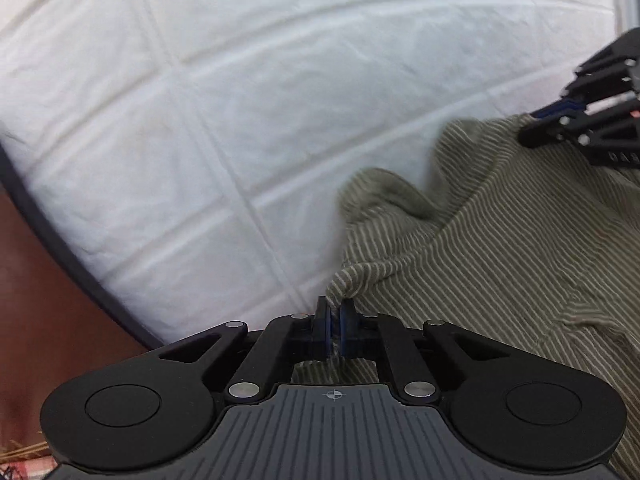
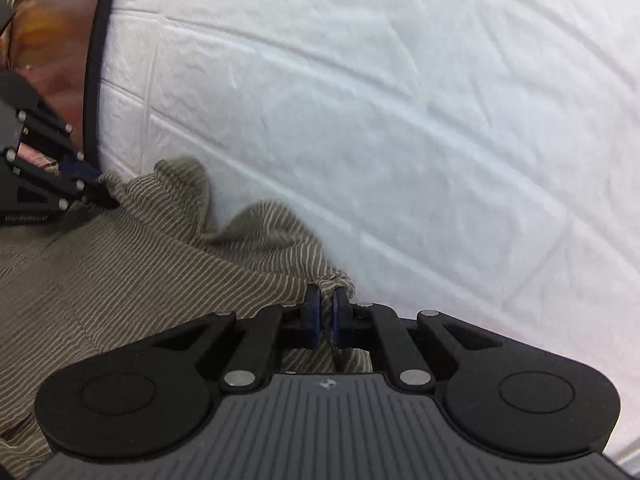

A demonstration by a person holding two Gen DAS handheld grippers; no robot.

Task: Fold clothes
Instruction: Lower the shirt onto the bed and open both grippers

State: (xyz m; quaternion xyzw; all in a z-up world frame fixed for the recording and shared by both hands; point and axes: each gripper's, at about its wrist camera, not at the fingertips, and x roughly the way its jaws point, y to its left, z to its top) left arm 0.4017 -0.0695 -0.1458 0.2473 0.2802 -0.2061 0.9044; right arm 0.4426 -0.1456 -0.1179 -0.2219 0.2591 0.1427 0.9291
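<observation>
Almost no writing can be read. In the right wrist view, a short line of pale lettering runs along the black body of the left gripper (image 2: 102,188) at the left edge, too blurred to make out. In the left wrist view, the right gripper (image 1: 534,128) bears small pale characters on its dark body, also illegible.
</observation>
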